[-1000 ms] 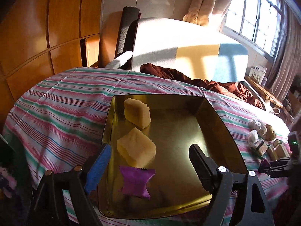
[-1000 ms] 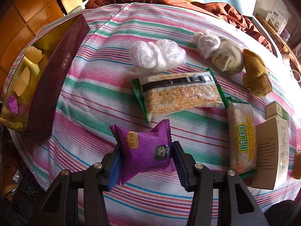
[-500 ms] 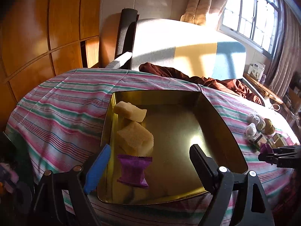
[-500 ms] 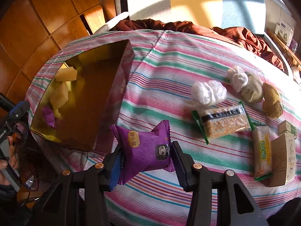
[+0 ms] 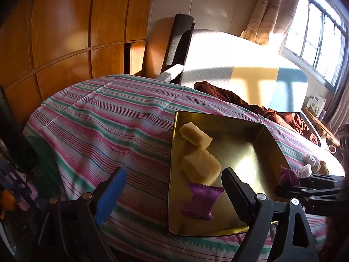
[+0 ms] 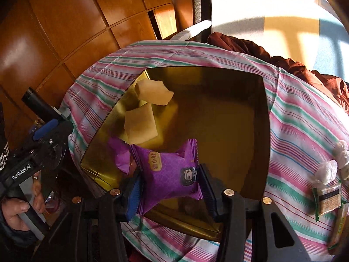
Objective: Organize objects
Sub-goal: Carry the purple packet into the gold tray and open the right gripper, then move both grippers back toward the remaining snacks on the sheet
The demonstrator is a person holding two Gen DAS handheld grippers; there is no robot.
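Note:
My right gripper (image 6: 169,187) is shut on a purple snack packet (image 6: 170,170) and holds it above the near part of the gold tray (image 6: 265,131). In the tray lie two yellow packets (image 6: 153,91) (image 6: 140,126) and a second purple packet (image 6: 120,155). My left gripper (image 5: 172,192) hovers at the tray's (image 5: 172,163) near left corner; its jaws are opening and grip nothing. From there the yellow packets (image 5: 195,134) (image 5: 200,168), the lying purple packet (image 5: 202,200) and the right gripper (image 5: 305,185) show.
The tray rests on a pink and green striped cloth (image 5: 104,118). Right of it lie wrapped snack bars (image 6: 329,198) and white bundles (image 6: 327,170). A brown garment (image 6: 283,61) lies behind, and a wooden wardrobe (image 5: 65,32) stands at the left. A hand (image 6: 15,209) holds the left gripper.
My right gripper carried the purple packet leftward from the snack pile to over the tray. My left gripper slid left off the tray and its jaws widened a little.

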